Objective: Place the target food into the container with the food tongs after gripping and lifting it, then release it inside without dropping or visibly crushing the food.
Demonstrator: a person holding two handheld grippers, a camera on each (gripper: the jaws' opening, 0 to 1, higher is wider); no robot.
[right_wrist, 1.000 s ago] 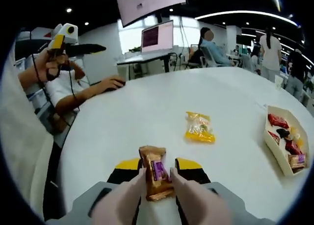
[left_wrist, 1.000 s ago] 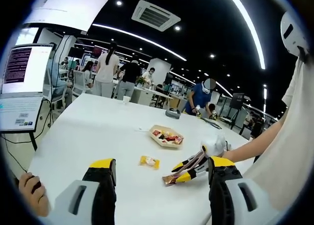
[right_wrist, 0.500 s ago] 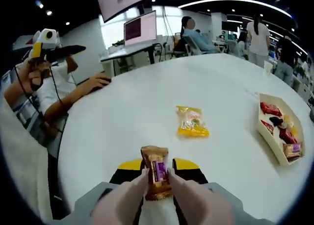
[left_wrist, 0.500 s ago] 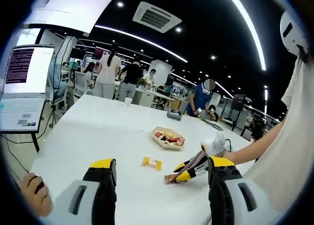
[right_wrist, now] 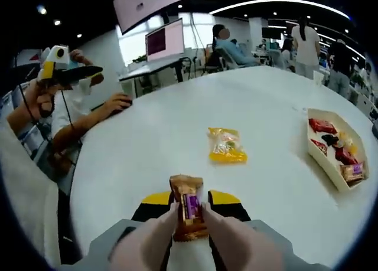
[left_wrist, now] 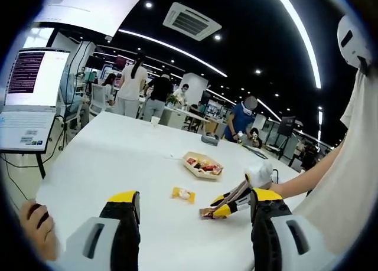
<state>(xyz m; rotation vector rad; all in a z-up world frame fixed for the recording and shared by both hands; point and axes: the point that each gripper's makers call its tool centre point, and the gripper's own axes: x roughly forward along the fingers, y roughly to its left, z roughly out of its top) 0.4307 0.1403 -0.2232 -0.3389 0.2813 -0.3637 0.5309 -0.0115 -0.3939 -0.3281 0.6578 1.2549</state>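
- Tongs [right_wrist: 189, 224] ride in the right gripper [right_wrist: 189, 215], their two pale arms squeezed narrow on a brown snack packet [right_wrist: 188, 205] with a purple label; the packet stands upright between them, apparently lifted clear of the white table [right_wrist: 177, 141].
- Left gripper view has this same right gripper reaching in from the right side, with the snack packet [left_wrist: 208, 212] at the tong tips just above the table [left_wrist: 112, 159].
- Left gripper [left_wrist: 189, 209] hangs above the table with its jaws spread wide and nothing between them.
- Container [right_wrist: 322, 159], a pale open tray, sits well to the right of the packet with several wrapped snacks inside.
- Yellow packet [right_wrist: 224, 146] lies flat on the table between the held packet and the tray, touching neither.
- Laptop [left_wrist: 26, 100] stands at the table's far-left edge.
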